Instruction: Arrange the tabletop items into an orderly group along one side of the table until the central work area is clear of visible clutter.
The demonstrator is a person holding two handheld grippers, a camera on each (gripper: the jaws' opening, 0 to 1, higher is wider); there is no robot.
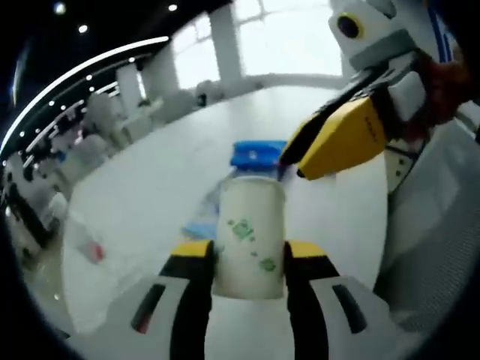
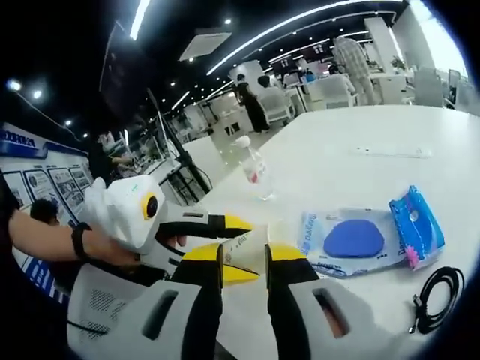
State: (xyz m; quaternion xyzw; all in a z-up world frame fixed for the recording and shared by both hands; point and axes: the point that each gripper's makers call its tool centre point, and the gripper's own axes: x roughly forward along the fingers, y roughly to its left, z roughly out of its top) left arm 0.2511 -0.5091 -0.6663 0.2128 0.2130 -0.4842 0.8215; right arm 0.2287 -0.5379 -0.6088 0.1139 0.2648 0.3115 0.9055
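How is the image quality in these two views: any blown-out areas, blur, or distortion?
Left gripper view: the windows are blown out to white, the paper cup between the jaws is soft with blur, and the table edge bows from the fisheye. Right gripper view: sharper and darker overhead, the ceiling light strips curve, and the blue packet reads clearly.

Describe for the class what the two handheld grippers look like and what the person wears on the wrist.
Each gripper, left and right, has black jaws tipped with yellow pads on a white body with dark slots. The left gripper's white housing carries a yellow-ringed round part. A black band circles the person's wrist.
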